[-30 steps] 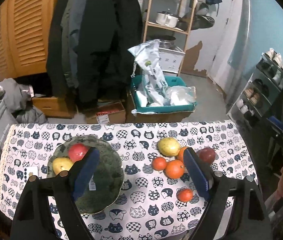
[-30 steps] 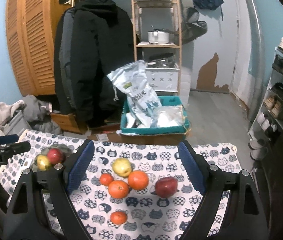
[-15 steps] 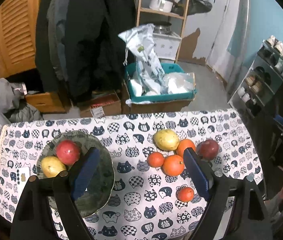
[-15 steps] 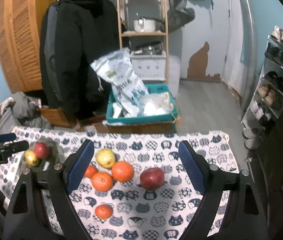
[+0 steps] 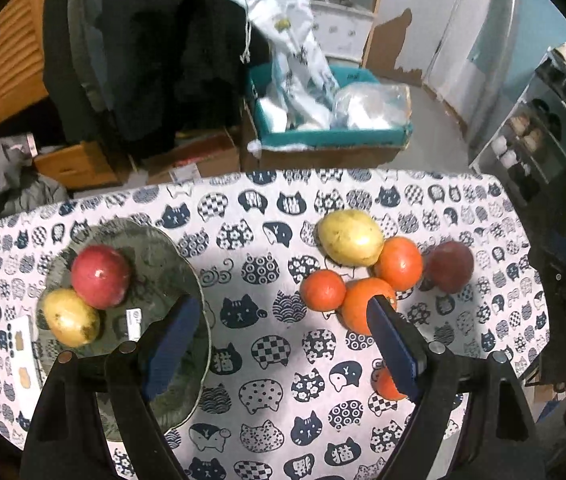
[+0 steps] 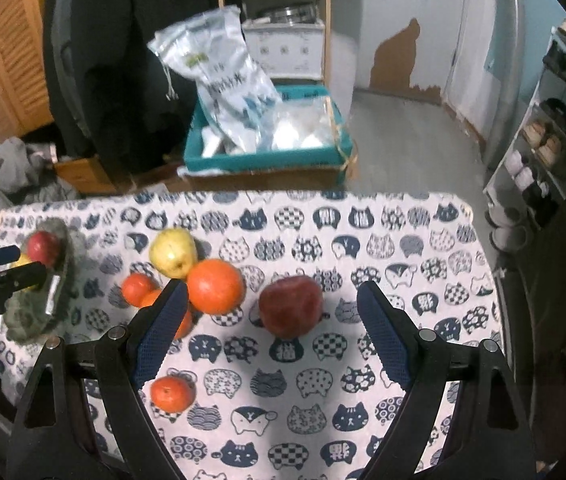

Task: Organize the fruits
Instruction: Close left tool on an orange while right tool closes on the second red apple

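A green plate [image 5: 163,264] at the table's left holds a red apple [image 5: 100,276] and a yellow pear [image 5: 70,322]. Loose on the cat-print cloth lie a yellow pear [image 5: 350,237], a dark red apple [image 5: 450,266], two large oranges [image 5: 399,263] and two small ones [image 5: 322,290]. My left gripper [image 5: 283,340] is open and empty above the cloth between plate and fruit. My right gripper [image 6: 269,338] is open, with the dark red apple [image 6: 291,306] between its fingers' line of sight, an orange [image 6: 215,286] and a pear [image 6: 173,252] to its left.
The table's far edge drops to the floor, where a teal box [image 6: 267,152] with plastic bags stands. Coats hang behind at the left. A shoe rack [image 6: 555,136] stands to the right. A white card [image 5: 21,344] lies left of the plate.
Both grippers have moved down and forward toward the table; the fruit now looks larger and nearer. Both stay open and empty.
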